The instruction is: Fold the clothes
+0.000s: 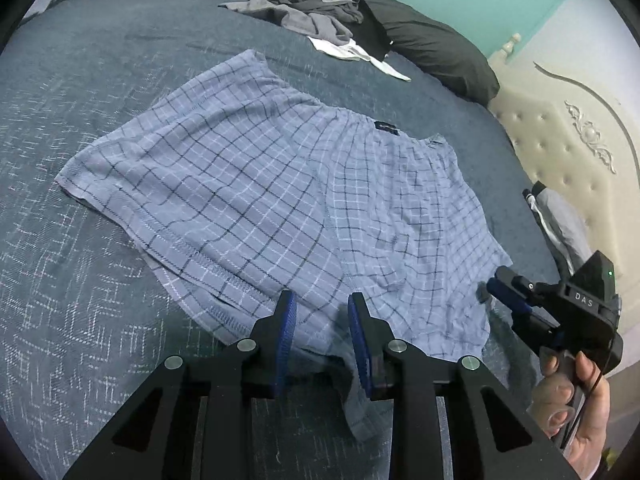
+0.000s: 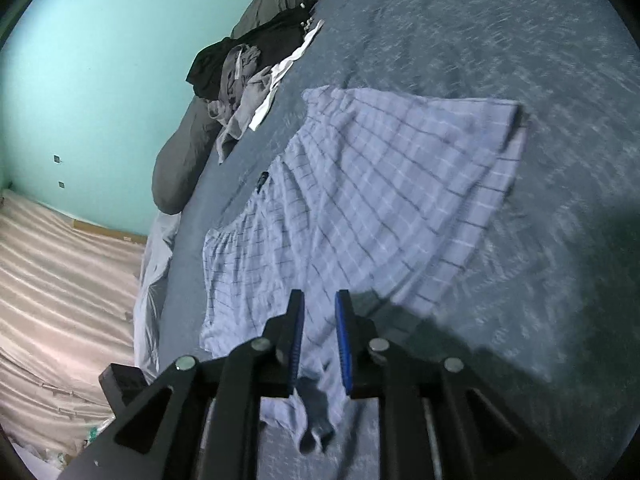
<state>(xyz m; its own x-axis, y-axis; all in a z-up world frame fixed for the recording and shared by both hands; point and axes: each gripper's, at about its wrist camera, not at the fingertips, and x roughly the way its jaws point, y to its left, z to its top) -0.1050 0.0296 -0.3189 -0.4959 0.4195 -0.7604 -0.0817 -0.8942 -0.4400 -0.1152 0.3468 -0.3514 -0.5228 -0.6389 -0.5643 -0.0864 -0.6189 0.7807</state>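
Light blue checked shorts (image 1: 280, 184) lie spread flat on the dark blue bedspread (image 1: 80, 320), the waistband with its dark label on the far side. My left gripper (image 1: 321, 296) stands open over their near hem; cloth lies beneath the jaws, and the pads do not press it. My right gripper (image 1: 496, 282), held by a hand (image 1: 576, 400), hovers at the shorts' right corner. In the right wrist view the right gripper (image 2: 319, 293) is open above the shorts' (image 2: 380, 184) near edge, with a loose bit of hem under the jaws.
A heap of grey, black and white clothes (image 1: 304, 4) rests against dark pillows (image 1: 440, 52) at the far side. A cream tufted headboard (image 1: 560, 140) rises on the right. Beyond the bed edge are a teal wall (image 2: 80, 80) and a pale striped surface (image 2: 60, 280).
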